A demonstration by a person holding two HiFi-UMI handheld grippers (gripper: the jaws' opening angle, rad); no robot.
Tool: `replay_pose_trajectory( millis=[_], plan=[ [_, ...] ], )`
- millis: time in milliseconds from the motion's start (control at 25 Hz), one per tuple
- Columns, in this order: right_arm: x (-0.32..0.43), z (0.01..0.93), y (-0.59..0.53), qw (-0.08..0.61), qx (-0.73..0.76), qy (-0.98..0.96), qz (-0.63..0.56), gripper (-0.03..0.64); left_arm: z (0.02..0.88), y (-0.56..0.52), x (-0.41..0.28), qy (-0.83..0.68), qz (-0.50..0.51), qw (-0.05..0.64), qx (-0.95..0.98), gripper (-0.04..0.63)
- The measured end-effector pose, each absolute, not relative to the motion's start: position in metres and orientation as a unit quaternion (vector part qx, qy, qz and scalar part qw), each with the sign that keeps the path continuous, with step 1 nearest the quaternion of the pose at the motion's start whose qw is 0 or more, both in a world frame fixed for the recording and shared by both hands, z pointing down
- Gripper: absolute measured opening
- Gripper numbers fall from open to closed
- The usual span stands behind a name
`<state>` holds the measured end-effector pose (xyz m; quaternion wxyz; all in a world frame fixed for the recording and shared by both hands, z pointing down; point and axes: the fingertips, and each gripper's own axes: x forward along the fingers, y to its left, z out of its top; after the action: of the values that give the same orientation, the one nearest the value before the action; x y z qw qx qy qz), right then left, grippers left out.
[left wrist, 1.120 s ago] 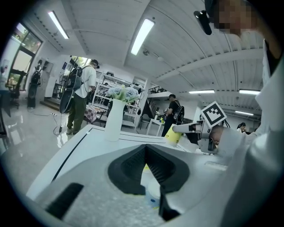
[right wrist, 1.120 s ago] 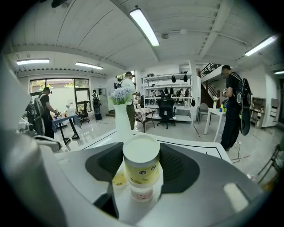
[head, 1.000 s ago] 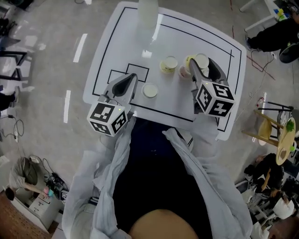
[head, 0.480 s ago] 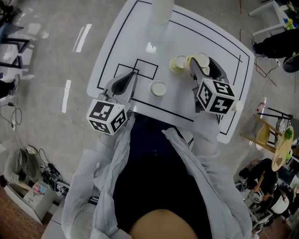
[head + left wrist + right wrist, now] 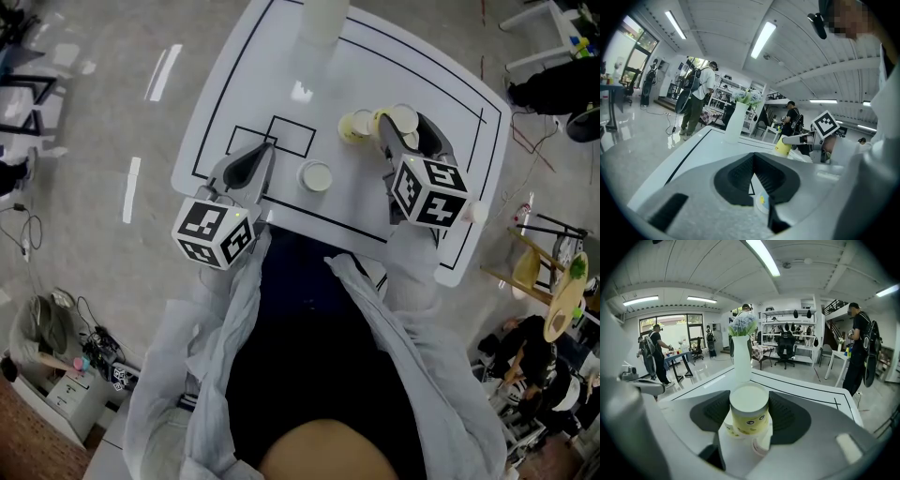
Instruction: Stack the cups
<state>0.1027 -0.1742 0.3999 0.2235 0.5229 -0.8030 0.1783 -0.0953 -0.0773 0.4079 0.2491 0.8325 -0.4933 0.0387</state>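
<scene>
I am holding the right gripper (image 5: 401, 129) closed on a yellow cup (image 5: 749, 414) with a small printed face. Its two dark pads are pressing on the cup's sides at about half width, and the cup is sitting over the white table (image 5: 234, 84) near its 2 o'clock part. Just beside it, at its 9 o'clock in the head view, a second yellowish cup (image 5: 357, 126) is standing on the table. In the right gripper view that cup's patterned rim is peeking out at 7 o'clock below the held one. A pinkish cup (image 5: 759, 446) is showing at 6 o'clock, too much covered for me to say how it is lying. I am keeping the left gripper (image 5: 753, 163) at the table's 7 o'clock edge with its jaws drawn together at the tips and nothing between them. A white cup (image 5: 316, 175) is standing alone just at its 3 o'clock, near the middle of the table, well apart from the other cups. A tall white vase (image 5: 741, 363) with pale flowers is standing at the table's 12 o'clock end.
</scene>
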Motion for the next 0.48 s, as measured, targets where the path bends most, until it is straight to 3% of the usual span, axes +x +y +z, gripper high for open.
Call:
replay_pose_trajectory(
  millis=[240,480],
  plan=[
    [0.1054,0.4030,-0.1734,0.233,0.526,-0.800,0.171,0.276,0.4068,-0.0779,-0.0930,-0.492,0.040,0.248,0.833,0.000],
    [0.1082,0.4018,-0.1698,0.228,0.525,-0.804,0.160,0.481,0.4043,-0.0758,-0.0876,-0.484,0.042,0.247,0.838,0.000]
  ],
)
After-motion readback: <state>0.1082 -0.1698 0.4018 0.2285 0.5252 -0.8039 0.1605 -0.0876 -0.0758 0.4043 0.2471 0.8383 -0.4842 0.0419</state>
